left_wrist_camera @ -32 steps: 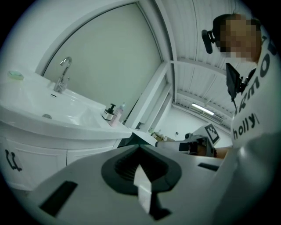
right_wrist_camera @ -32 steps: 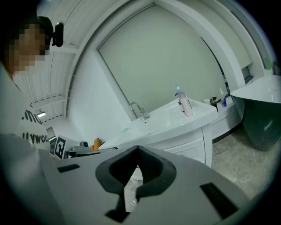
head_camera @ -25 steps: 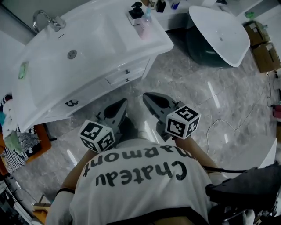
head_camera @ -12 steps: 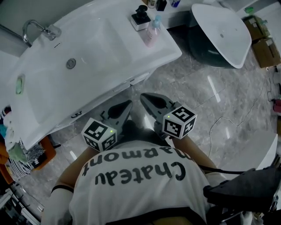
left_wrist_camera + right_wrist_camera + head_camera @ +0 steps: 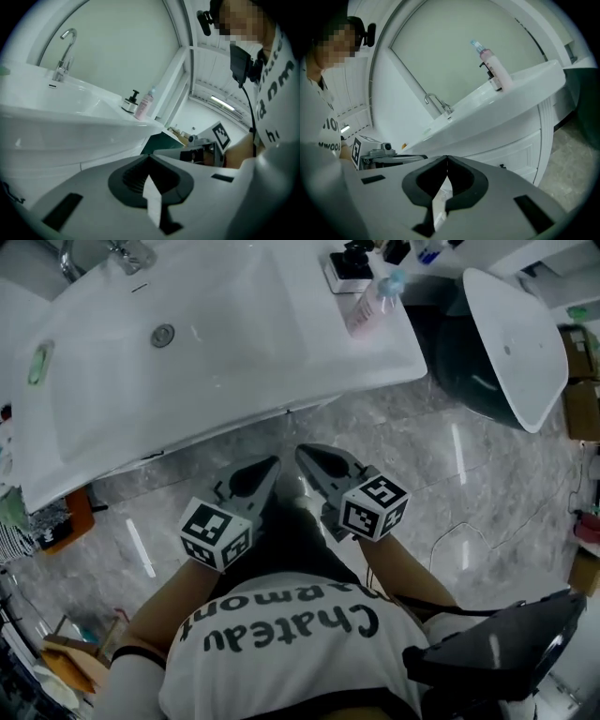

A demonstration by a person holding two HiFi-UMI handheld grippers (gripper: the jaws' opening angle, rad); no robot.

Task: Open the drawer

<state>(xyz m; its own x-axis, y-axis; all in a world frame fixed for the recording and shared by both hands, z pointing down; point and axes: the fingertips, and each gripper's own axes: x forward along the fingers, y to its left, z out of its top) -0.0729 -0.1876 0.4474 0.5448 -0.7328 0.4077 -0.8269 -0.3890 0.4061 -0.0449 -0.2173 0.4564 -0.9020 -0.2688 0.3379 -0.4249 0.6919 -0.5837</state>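
As the person bends lower than a second ago, the vanity's washbasin [image 5: 216,352] has slid toward twelve o'clock in the head view. Its overhanging rim now covers the drawer fronts that showed beneath it before, so from above the drawer cannot be seen at all. The left tongs [image 5: 265,468] and right tongs [image 5: 307,456] hang side by side over the marble floor [image 5: 422,474], near the cabinet but apart from it, both pointing toward twelve o'clock. Each pair is clenched tip to tip with nothing between the pads. The drop has brought the target into the right gripper view instead. There the white drawer [image 5: 516,153] sits under the basin's edge at about three o'clock of the tong tips, its small dark knob [image 5: 502,166] just visible and well clear of the tongs. A pink bottle [image 5: 494,70] and a faucet [image 5: 437,103] stand on the basin above. I judge this to be the approach only: the drawer looks closed, and the tongs would have to spread before taking the knob.
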